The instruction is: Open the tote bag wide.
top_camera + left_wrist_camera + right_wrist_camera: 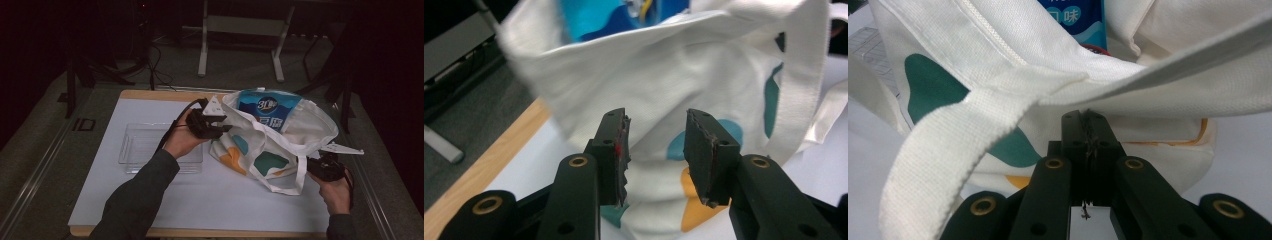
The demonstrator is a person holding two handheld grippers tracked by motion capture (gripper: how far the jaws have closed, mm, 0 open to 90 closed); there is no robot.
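Right gripper (312,167): lower right of the high view; we judge it pins the bag so it cannot slide. Its jaws are pressed together at the tote's side, just under the strap (948,145); whether cloth is pinched between them we cannot tell.
Left gripper (226,124): centre of the high view, at the bag's left edge. Its jaws stand apart with nothing between them, the cloth just beyond.
Tote bag (272,150): right of centre on the white mat (165,195), mouth propped open, we think for packing or unpacking.
Blue packet (267,111): upright inside the bag, upper centre.
Clear tray (134,150): left of the bag.
Views: the gripper views show the jaws; the high view shows the tray and layout.
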